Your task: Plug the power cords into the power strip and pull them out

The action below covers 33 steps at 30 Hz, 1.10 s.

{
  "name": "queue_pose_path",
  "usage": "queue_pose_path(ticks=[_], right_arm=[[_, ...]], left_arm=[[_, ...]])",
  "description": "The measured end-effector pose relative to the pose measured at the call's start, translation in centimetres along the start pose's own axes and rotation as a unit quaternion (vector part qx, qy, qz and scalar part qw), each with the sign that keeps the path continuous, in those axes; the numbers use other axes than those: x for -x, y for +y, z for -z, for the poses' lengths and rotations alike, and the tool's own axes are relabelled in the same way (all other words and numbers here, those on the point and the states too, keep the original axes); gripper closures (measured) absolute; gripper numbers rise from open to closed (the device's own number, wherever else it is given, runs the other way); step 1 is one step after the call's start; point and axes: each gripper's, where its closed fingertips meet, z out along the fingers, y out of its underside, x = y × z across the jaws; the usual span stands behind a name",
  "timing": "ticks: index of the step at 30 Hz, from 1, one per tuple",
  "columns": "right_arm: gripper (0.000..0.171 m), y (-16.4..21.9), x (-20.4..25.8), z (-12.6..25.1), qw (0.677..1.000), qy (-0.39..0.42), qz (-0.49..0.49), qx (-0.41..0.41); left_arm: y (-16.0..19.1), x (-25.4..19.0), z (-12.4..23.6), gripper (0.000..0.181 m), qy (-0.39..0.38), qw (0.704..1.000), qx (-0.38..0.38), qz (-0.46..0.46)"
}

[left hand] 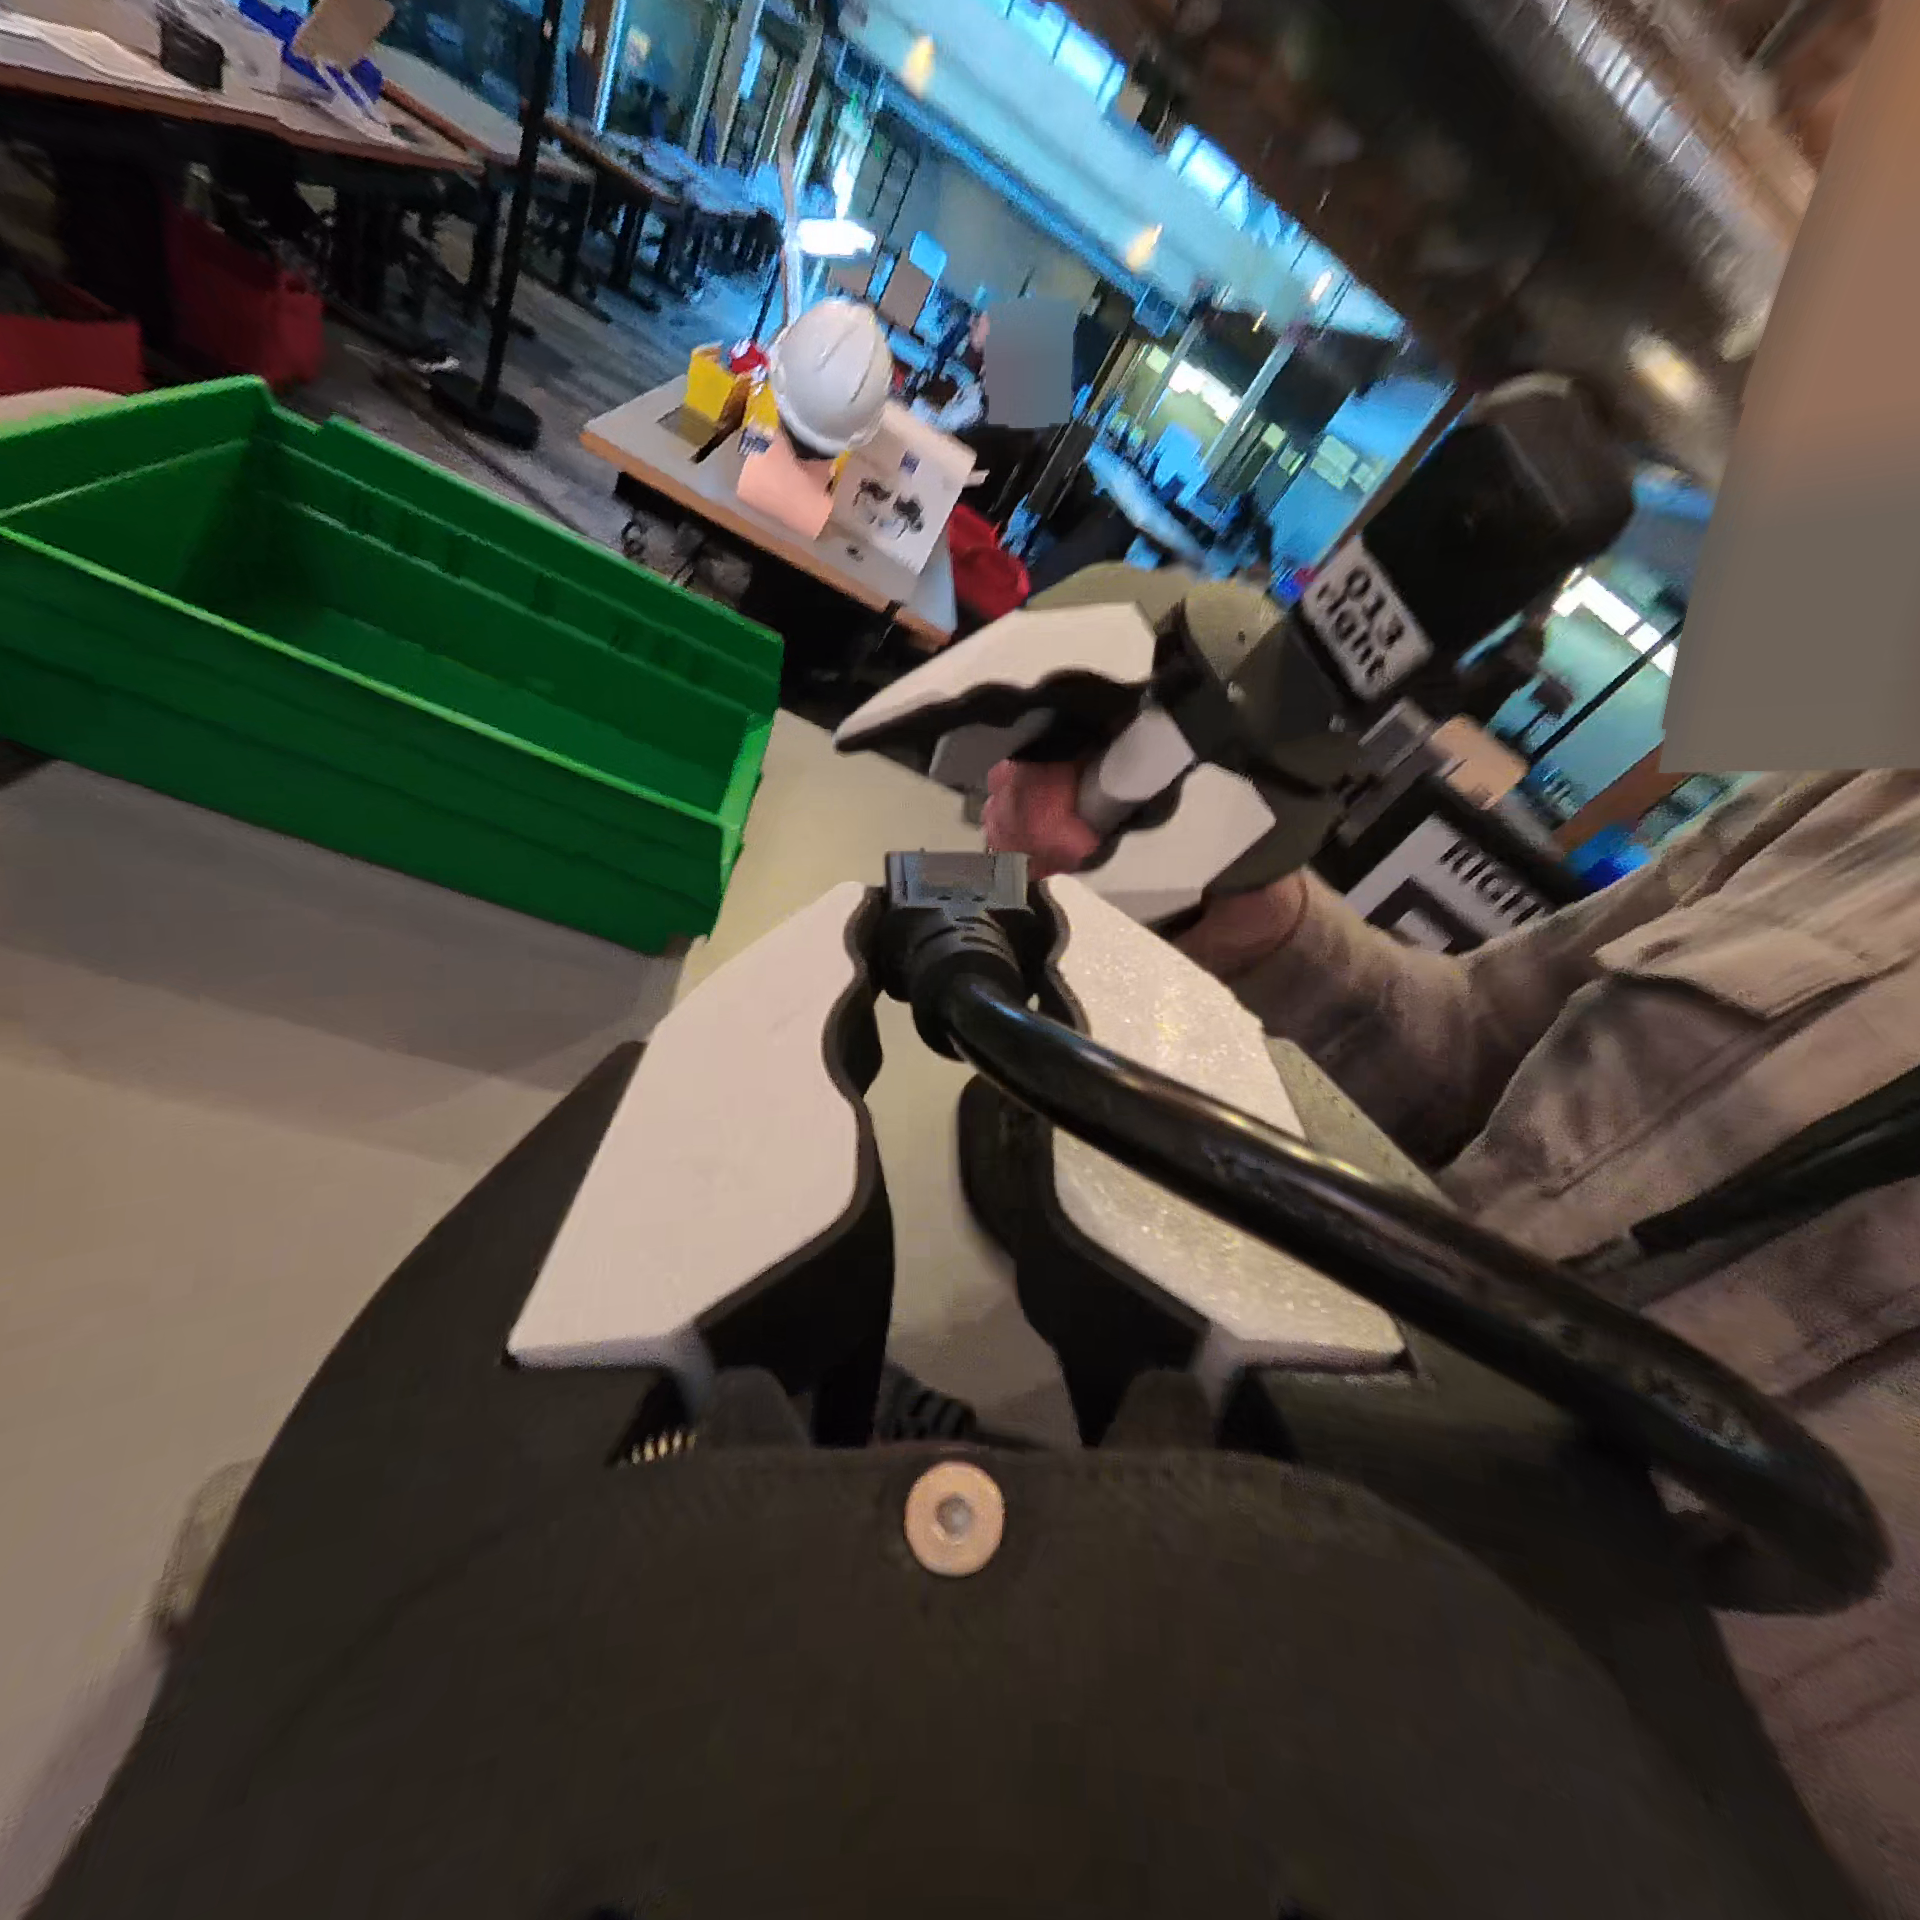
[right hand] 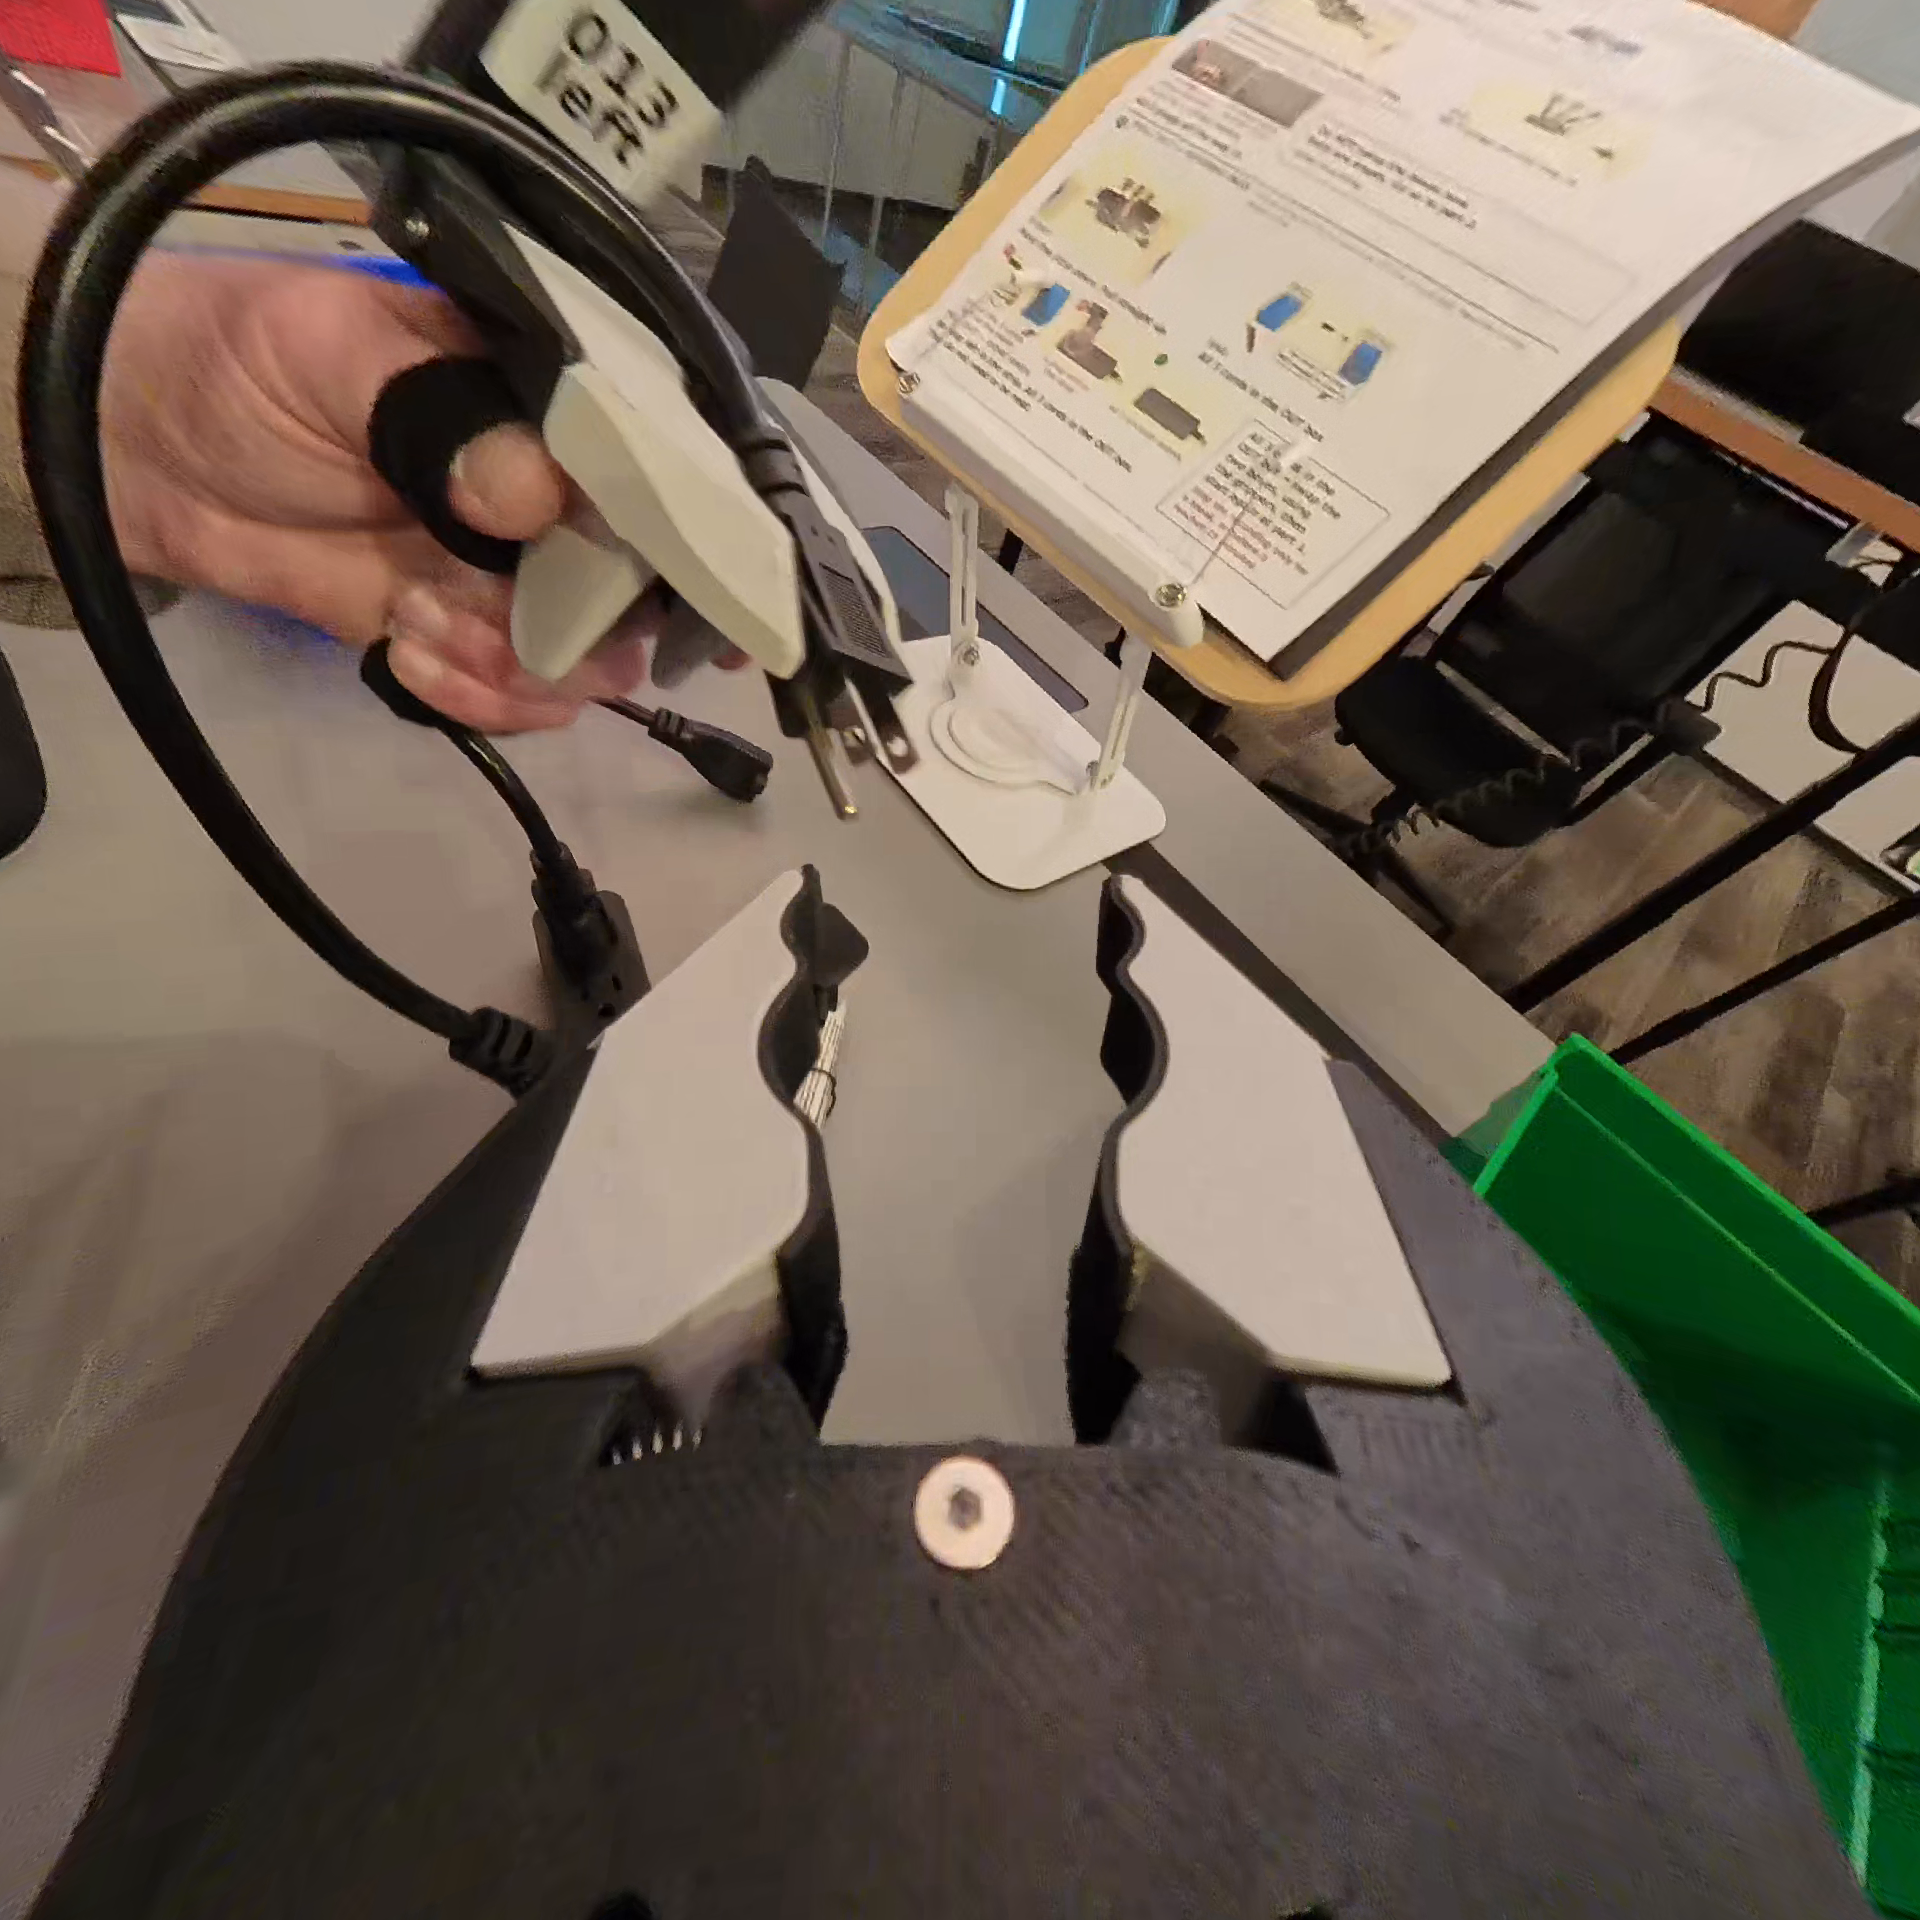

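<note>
My left gripper (left hand: 951, 899) is shut on the black plug (left hand: 956, 883) of a power cord and holds it in the air above the grey table (left hand: 260, 1091). The cord (left hand: 1351, 1195) loops back to the right. In the right wrist view the left gripper (right hand: 821, 623) shows at upper left with the plug (right hand: 847, 613), its metal prongs pointing down at the table. My right gripper (right hand: 961, 904) is open and empty, low over the table; it also shows in the left wrist view (left hand: 997, 810). I cannot make out the power strip.
Other black cord ends (right hand: 717, 748) (right hand: 582, 935) lie on the table (right hand: 260, 1143). A white stand with a board of printed sheets (right hand: 1247, 364) is at the far edge. A green bin (left hand: 364, 644) (right hand: 1714, 1299) sits by the table edge. Desks and chairs stand beyond. The grippers' ends are close to 4 cm from one another.
</note>
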Motion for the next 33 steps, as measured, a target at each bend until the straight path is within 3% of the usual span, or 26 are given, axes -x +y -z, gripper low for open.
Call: queue_pose_path(ticks=[6,17,26,33], right_arm=[[0.12,2.1,1.1,-0.2,0.998,-0.045,-0.022,0.034],[0.119,9.1,9.7,-5.1,0.962,-0.221,-0.053,0.149],[0.123,13.9,12.6,-10.0,0.951,-0.224,-0.04,0.208],[0.129,15.3,13.7,-10.8,0.941,-0.25,-0.075,0.215]], left_arm=[[1.3,0.0,2.2,0.157,-0.04,0.993,0.083,-0.069],[4.7,-2.9,5.4,0.156,-0.023,0.979,0.19,-0.068],[9.0,0.9,6.9,0.157,-0.065,0.935,0.326,-0.125],[11.2,4.0,7.5,0.157,-0.044,0.907,0.389,-0.155]])
